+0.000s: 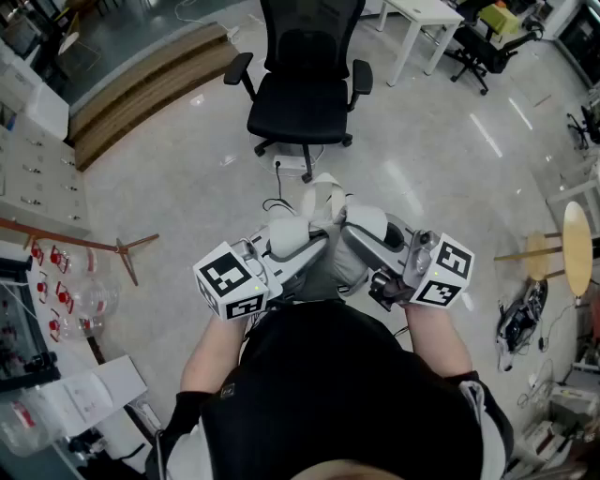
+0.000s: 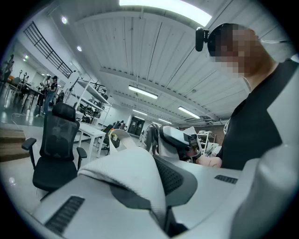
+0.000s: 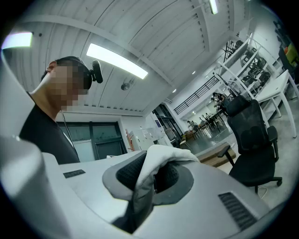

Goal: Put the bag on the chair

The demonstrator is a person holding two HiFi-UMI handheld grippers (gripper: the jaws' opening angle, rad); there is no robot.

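A grey bag (image 1: pixel 330 269) with white straps (image 1: pixel 324 195) hangs in front of me, held up between both grippers. My left gripper (image 1: pixel 315 240) is shut on a white strap (image 2: pixel 133 173), which folds over its jaws in the left gripper view. From the other side, my right gripper (image 1: pixel 350 232) is shut on another white strap (image 3: pixel 161 159), pinched between its dark pads. The black office chair (image 1: pixel 303 89) stands on the floor straight ahead, seat bare, a little beyond the bag. The chair also shows in the left gripper view (image 2: pixel 53 151) and the right gripper view (image 3: pixel 252 142).
A power strip (image 1: pixel 292 167) with a cable lies on the floor between the chair and me. A wooden platform (image 1: pixel 145 89) runs at the far left, a white table (image 1: pixel 424 17) and another office chair (image 1: pixel 486 49) stand behind. A round wooden stool (image 1: pixel 574 248) is at the right.
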